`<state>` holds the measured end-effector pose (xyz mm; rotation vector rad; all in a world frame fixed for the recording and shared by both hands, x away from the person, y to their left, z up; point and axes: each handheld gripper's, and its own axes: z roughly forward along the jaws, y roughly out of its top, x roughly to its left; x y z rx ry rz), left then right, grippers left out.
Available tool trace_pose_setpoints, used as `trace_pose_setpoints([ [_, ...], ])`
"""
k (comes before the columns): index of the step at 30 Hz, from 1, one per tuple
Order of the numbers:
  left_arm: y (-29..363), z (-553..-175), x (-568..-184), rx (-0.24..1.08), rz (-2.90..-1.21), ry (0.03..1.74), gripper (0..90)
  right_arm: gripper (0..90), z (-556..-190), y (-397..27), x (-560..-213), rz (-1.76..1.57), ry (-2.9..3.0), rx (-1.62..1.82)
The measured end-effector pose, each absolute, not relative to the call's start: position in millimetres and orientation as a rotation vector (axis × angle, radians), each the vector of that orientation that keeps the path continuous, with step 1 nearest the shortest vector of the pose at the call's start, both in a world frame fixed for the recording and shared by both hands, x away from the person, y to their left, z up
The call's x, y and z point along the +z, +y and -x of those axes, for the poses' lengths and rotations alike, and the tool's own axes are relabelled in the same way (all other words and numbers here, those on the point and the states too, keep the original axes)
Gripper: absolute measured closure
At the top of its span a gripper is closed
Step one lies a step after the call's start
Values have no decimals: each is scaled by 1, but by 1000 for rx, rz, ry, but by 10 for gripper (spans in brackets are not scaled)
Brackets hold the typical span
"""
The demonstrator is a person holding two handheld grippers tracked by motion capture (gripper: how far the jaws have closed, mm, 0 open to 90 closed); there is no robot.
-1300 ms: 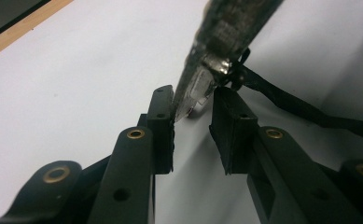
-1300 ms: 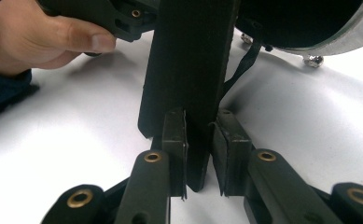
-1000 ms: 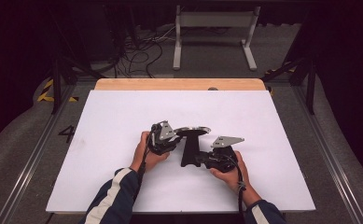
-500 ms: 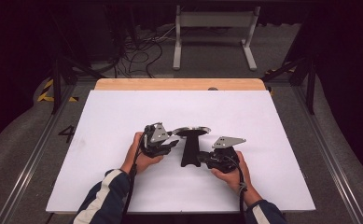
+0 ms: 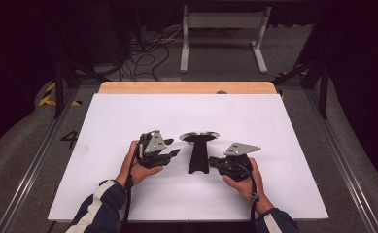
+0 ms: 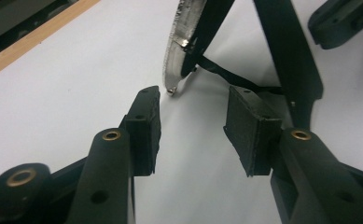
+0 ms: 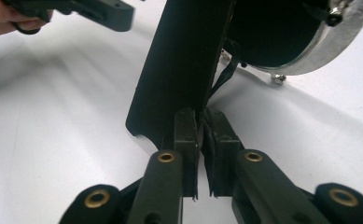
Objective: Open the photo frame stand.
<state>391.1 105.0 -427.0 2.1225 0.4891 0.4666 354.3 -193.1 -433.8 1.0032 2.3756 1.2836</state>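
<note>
Now right hand-held gripper [image 7: 201,135] pinching black stand [image 5: 198,155] mid-counter [image 5: 283,194]; left hand-held gripper [image 6: 193,126] just been opening, nothing inside. Next: grab round metal top [image 5: 199,137].

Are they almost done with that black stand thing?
Not yet, I think. Done: the black stand sits on the white table. In hand: the right gripper has just been closing its fingers on the stand's thin black cord. The left gripper has just been opening, with nothing between its fingers. Left: doing something with that cord.
</note>
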Motion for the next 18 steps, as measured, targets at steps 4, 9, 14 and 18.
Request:
trace_pose_setpoints([
  [4, 113, -385, -428, 450, -2111, 495, 533, 887, -353, -193, -432, -992, 2362, 1284],
  [9, 120, -382, -424, 467, -2114, 503, 482, 900, -349, -192, -427, -961, 2333, 1279],
  [14, 122, -384, -419, 463, -2077, 515, 446, 900, -346, -190, -423, -940, 2301, 1283],
  [18, 119, -387, -417, 453, -2062, 520, 446, 900, -344, -184, -422, -927, 2289, 1279],
])
